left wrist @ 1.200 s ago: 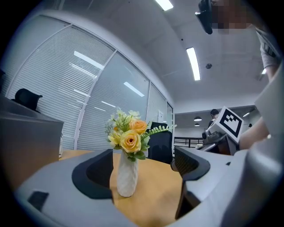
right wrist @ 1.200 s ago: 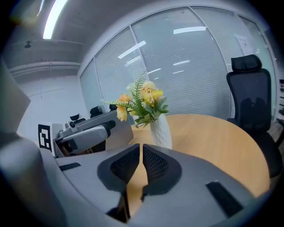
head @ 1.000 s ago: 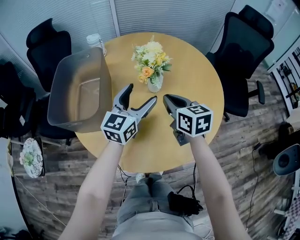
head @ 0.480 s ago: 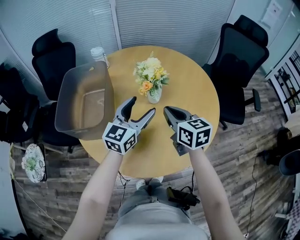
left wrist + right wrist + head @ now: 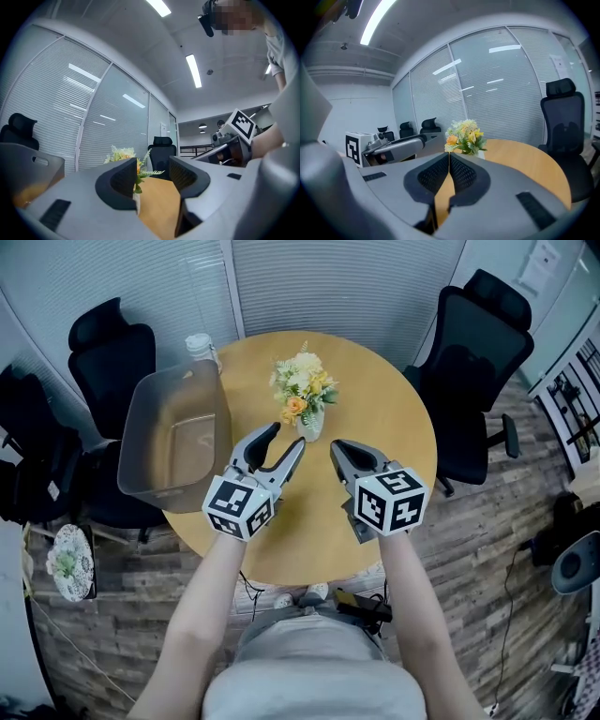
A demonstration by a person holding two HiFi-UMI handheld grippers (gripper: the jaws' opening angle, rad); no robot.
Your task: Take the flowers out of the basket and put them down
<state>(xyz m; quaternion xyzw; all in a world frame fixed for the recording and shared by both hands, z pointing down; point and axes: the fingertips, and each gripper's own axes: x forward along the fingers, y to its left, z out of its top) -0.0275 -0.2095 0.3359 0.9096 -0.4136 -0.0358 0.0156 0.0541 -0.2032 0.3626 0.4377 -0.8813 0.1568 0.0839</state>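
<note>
On the round wooden table, the flowers stand upright in a small pale vase, a little back from the table's middle and outside the basket. The bunch is a mix of cream, yellow and orange blooms with green sprigs. The basket is a grey, straight-walled tub at the table's left side, well apart from the vase, with its outer side hanging past the table edge. A clear bottle with a white cap stands just behind it.

Both grippers are held above the near half of the table, pointing toward the flowers. The left gripper has its 2 jaws partly spread. They have just been closing, and nothing is between them. In the left gripper view the flowers show beyond the left jaw, not inside the gap, and bare tabletop fills the space between the pads. Its fingertips are near the vase in the head view but do not touch it.

The right gripper has its jaws pressed together with nothing caught in them. In the right gripper view the pads meet along a thin line, and the flowers stand farther off on the table behind them. The 2 grippers are side by side, close but apart.

1 black office chair stands behind the basket at the left and another black office chair at the table's right. Frosted glass panels with blinds run along the far side.
</note>
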